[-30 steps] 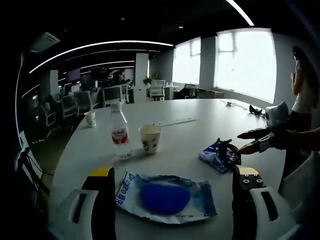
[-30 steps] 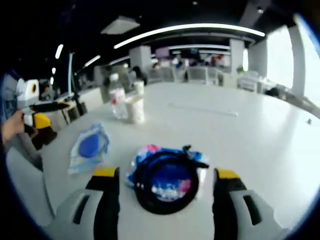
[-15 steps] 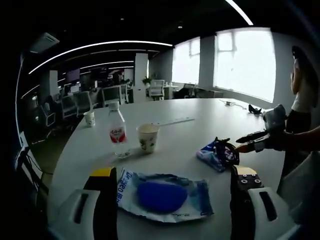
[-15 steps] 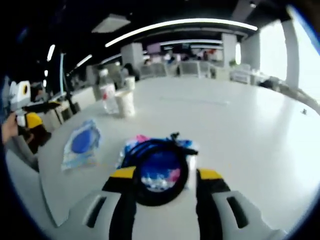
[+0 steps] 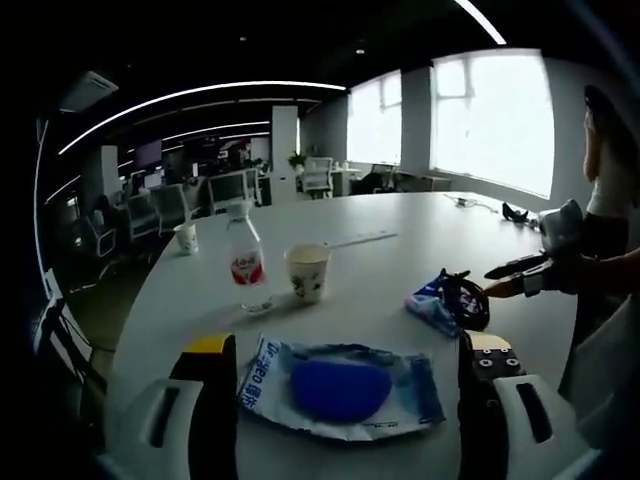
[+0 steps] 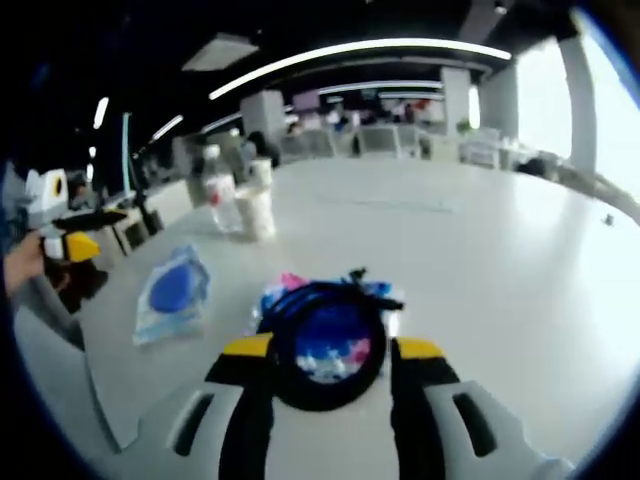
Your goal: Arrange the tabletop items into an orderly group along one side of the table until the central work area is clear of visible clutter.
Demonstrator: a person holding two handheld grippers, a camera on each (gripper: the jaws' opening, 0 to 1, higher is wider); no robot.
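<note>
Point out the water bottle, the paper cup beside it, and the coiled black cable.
water bottle (image 5: 247,262), left gripper view, on its red label.
paper cup (image 5: 307,275), left gripper view, on its printed side wall.
coiled black cable (image 6: 287,361), right gripper view, on the coil's lower left arc.

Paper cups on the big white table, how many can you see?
2. One paper cup stands just right of the water bottle in the left gripper view; a smaller-looking cup stands farther back near the table edge. More could be hidden.
</note>
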